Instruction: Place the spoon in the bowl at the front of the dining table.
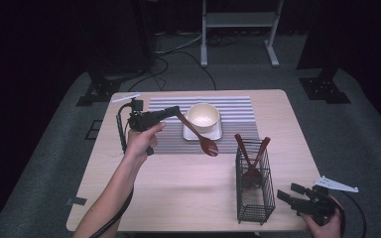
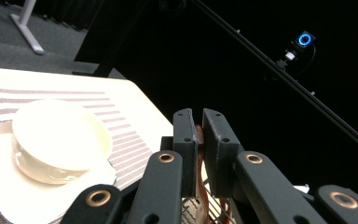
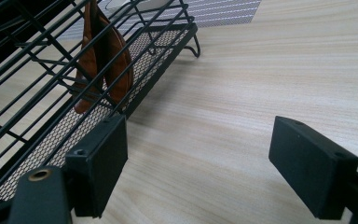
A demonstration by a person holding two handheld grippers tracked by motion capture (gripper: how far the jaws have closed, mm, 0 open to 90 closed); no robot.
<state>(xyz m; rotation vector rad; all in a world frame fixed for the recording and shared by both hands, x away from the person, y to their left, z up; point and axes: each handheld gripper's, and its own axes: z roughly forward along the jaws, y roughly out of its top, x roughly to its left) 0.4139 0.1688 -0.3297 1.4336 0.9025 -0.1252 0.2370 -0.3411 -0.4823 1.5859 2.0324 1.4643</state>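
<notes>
My left gripper (image 1: 174, 112) pinched a glossy reddish-brown spoon (image 1: 200, 136) by its handle, left of centre in the high view, bowl end hanging lower. My right gripper (image 3: 198, 156) stood spread beside the wire basket (image 3: 135, 60); its view showed two utensil heads inside.

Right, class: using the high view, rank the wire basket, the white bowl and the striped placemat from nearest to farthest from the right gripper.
1. Wire basket: just left of the right gripper, near the table's front edge.
2. White bowl: farther back, mid-table on its white tray.
3. Striped placemat: its bare part, about level with the bowl; too close to call.
</notes>
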